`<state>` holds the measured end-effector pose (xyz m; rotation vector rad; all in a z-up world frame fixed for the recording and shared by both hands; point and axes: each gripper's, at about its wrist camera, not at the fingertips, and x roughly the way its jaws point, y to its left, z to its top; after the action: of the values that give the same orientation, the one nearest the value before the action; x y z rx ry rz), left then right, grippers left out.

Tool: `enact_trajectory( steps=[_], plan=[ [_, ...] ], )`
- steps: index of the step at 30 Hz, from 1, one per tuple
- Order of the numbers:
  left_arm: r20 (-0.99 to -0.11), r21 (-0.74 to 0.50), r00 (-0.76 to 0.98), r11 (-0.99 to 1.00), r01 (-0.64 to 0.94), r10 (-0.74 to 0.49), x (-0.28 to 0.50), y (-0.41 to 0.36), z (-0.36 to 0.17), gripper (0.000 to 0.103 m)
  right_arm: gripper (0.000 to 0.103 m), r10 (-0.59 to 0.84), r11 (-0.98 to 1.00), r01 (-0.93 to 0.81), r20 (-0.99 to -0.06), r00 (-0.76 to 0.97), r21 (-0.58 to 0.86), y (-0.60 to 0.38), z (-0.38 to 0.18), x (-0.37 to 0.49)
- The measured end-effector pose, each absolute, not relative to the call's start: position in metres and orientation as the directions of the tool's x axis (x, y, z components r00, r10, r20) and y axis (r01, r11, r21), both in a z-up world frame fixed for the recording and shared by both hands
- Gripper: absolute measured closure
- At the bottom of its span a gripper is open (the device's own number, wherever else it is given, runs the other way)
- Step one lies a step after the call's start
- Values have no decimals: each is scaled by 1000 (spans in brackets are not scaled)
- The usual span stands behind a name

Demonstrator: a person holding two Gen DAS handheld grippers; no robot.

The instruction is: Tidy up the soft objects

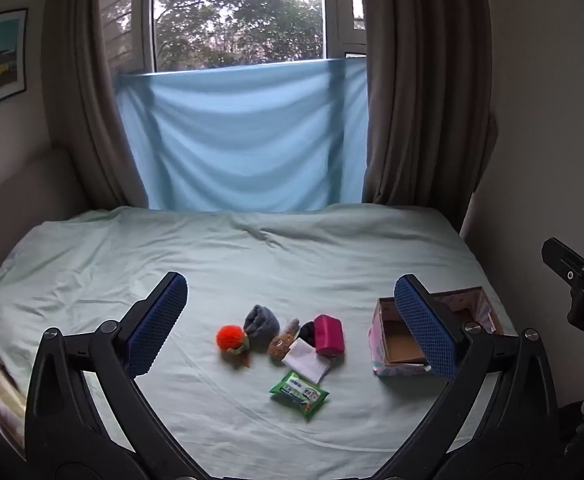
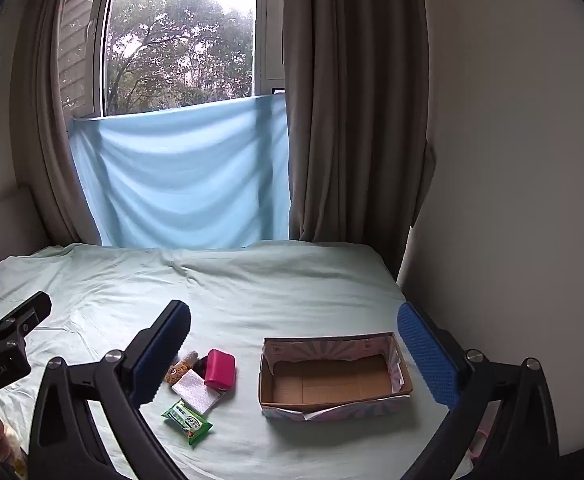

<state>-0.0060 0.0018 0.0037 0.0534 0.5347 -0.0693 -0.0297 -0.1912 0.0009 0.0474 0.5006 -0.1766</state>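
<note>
Orange pompom (image 1: 231, 337), grey cloth roll (image 1: 260, 323), pink pouch (image 1: 329, 334), white pad (image 1: 307, 364), green wipes pack (image 1: 299, 395) clustered on bed, empty open cardboard box (image 2: 334, 384) lying apart.

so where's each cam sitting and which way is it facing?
Left wrist: on the left gripper, facing window across bed; own open fingers, right gripper at right edge.
Right wrist: on the right gripper, same heading, aimed at the empty box; own open fingers, left gripper at left edge.
Shared: box, pink pouch, green pack.

On the bed (image 1: 91, 264) lie seven soft things: one orange pompom (image 1: 231, 338), one grey cloth (image 1: 260, 322), one brown plush (image 1: 281, 342), one dark piece (image 1: 307, 331), one pink pouch (image 1: 329, 334), one white napkin (image 1: 307, 362), one green wipes pack (image 1: 299, 394). There is one cardboard box (image 2: 334, 380).
</note>
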Motion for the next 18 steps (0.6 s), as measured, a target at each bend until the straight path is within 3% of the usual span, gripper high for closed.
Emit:
enact_trajectory(
  steps=[18],
  plan=[
    [-504, 42, 862, 995, 86, -53, -9, 0, 3, 0, 0, -168, 983, 184, -478, 862, -13, -189, 2, -32]
  ],
)
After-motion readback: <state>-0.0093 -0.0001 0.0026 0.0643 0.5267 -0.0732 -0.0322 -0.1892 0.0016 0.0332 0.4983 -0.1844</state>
